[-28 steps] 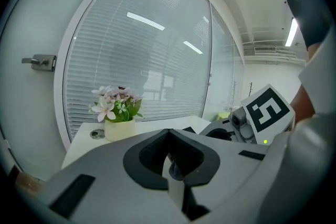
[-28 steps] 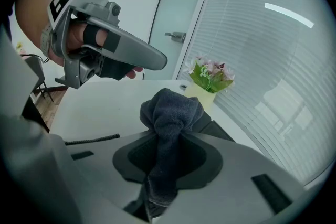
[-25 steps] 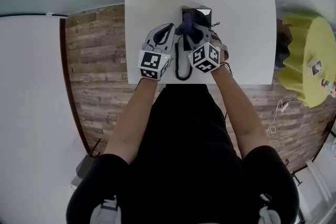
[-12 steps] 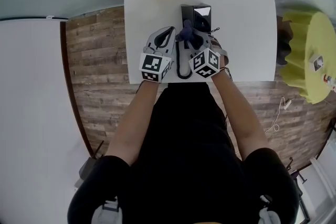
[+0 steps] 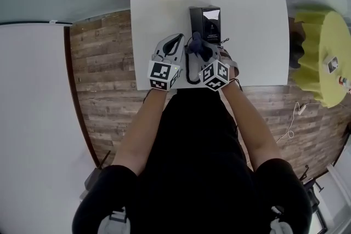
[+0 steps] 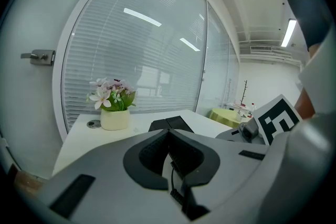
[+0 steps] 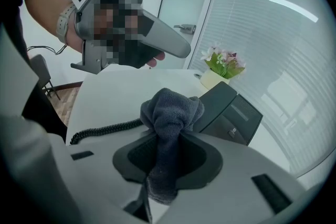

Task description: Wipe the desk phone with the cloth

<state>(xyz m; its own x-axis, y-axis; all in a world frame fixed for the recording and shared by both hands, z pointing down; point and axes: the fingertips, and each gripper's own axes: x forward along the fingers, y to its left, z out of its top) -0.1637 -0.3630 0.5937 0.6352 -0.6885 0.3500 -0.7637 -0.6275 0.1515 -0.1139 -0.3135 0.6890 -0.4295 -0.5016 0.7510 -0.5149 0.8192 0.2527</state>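
Pinching bunched dark-grey terry cloth (image 7: 170, 108) in right gripper (image 7: 173, 136) fingers (image 7: 210, 160) before black desk phone (image 7: 231, 112), for wiping; left gripper (image 6: 169, 136) clenched empty alongside.

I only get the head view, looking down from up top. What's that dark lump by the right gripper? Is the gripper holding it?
Observer: Yes. The right gripper view shows the right gripper shut on a grey cloth, which bunches up above the jaws.
Operator: Is the other one holding something too?
Observer: No. In the left gripper view, the left gripper is shut with nothing pinched between its jaws.
Operator: What are the flowers standing in?
Observer: A small cream pot, seen from the side in the left gripper view.
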